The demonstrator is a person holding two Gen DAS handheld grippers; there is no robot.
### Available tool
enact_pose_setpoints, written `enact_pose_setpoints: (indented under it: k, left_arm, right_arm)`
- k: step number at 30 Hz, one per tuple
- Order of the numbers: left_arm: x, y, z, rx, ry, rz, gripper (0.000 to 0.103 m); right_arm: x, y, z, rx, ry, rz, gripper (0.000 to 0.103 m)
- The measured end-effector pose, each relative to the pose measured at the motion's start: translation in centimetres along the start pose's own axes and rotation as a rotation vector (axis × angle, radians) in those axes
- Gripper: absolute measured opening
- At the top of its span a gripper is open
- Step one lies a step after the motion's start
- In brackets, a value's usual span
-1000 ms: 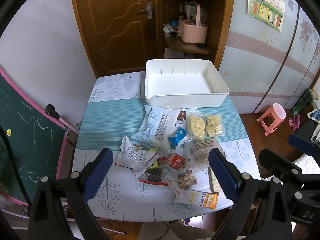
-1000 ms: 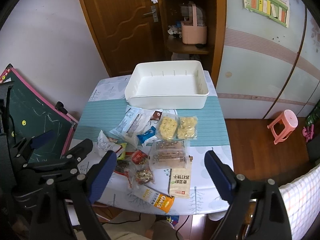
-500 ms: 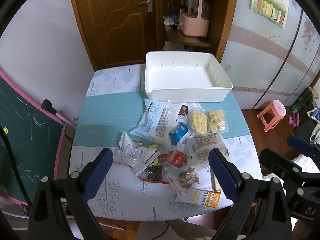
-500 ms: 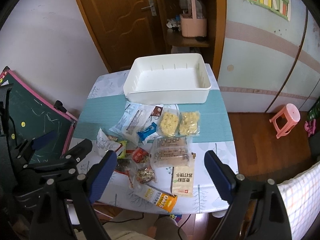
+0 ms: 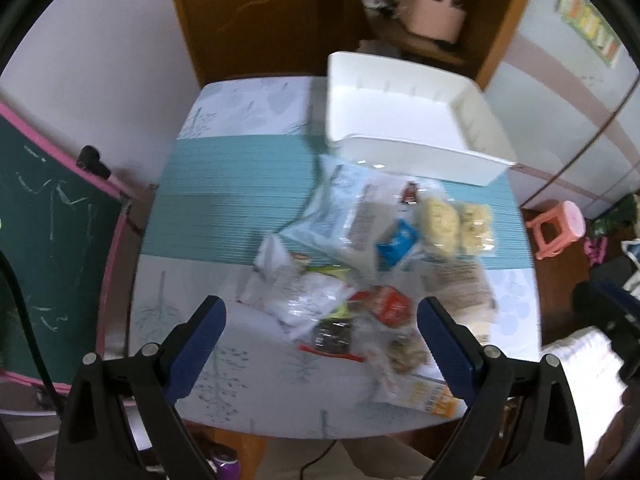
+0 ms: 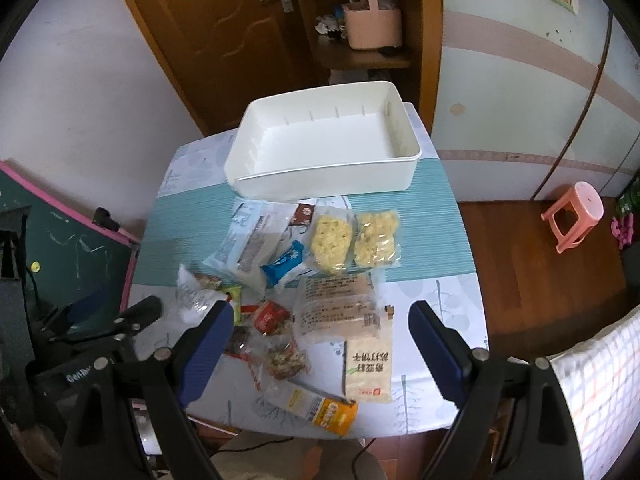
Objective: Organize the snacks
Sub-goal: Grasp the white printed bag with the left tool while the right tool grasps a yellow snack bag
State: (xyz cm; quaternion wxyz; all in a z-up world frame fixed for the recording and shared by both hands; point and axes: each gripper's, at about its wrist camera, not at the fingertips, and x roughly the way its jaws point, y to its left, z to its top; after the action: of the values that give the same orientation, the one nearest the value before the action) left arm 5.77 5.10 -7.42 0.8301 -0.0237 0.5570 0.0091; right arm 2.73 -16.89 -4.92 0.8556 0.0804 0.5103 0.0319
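A: Tongs status?

B: Left gripper (image 5: pixel 322 338) spread wide, nothing between the pads, hanging over the near half of the table (image 6: pixel 436 280). Right gripper (image 6: pixel 320 340) also spread, empty, above the near edge. Left view is motion-blurred.

A: Snacks?

B: All loose on the table, none in the white bin (image 6: pixel 320 182). Bin sits at the far end, hollow side up. Just in front of it: pale blue bag (image 6: pixel 250 240), two clear packs of yellow puffs (image 6: pixel 354 240), small blue wrapper (image 6: pixel 284 266). Nearer: clear biscuit pack (image 6: pixel 338 306), red packet (image 6: pixel 272 316), beige cracker packet (image 6: pixel 368 364), orange-tipped bar (image 6: pixel 320 406) close to the near edge.

A: Surface, room?

B: Leaf-print cloth with a teal striped band across the middle. Wooden door (image 6: pixel 208 20) and shelf with a pink basket (image 6: pixel 372 26) behind. Chalkboard (image 6: pixel 60 248) leaning on the left, close to the table edge. Pink stool (image 6: pixel 574 214) on wood floor, right, well apart.

A: Free space?

B: Left half of the teal band and the near-left corner are bare.
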Motion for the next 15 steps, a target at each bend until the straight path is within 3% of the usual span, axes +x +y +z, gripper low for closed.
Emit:
enact_pose_setpoints:
  k: [9,15]
  left_arm:
    - [5.0,4.9,1.7,-0.063,0.079,0.049,0.096]
    - [8.7,5.3,3.3,-0.033,0.123,0.043,0.096]
  right_arm:
    - [4.4,-1.1,2.2,0.031,0.036,-0.044,0.090]
    - [8.3,-2.1,4.4,0.055,0.078,-0.053,0.090]
